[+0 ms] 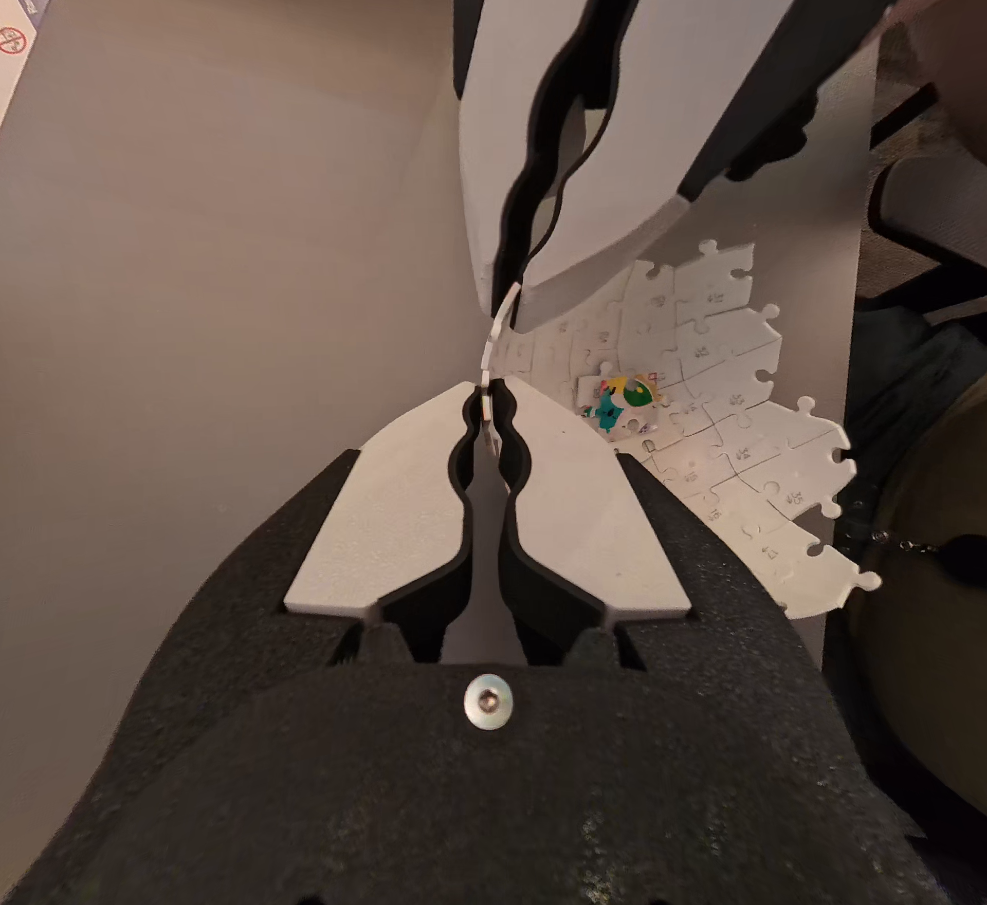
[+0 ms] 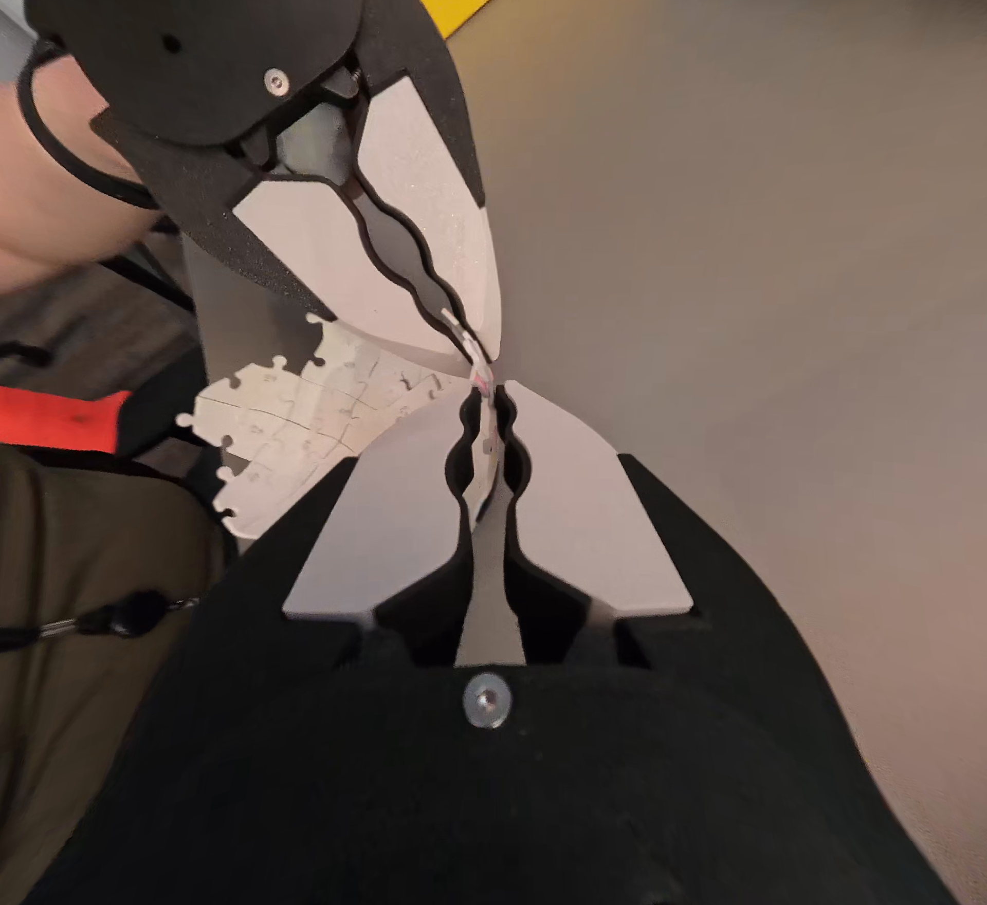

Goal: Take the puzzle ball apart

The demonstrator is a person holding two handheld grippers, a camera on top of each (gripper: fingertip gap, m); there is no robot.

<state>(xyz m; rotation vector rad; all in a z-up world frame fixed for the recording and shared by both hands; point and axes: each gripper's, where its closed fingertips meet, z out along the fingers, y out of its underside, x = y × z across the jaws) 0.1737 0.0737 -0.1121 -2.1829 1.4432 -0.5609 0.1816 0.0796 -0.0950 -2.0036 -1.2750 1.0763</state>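
- Printed outer face of puzzle ball shell (image 1: 737, 415) mostly hidden; loose colourful piece (image 1: 622, 401) inside.
- Left gripper (image 1: 487, 388) and right gripper (image 2: 485, 388) both clamped tight on its rim.
- Blue-edged box (image 1: 21, 25) cut off.

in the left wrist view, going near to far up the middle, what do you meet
left tongs with white fingers on a black body → thin white curved strip of puzzle pieces → right tongs reaching down from above
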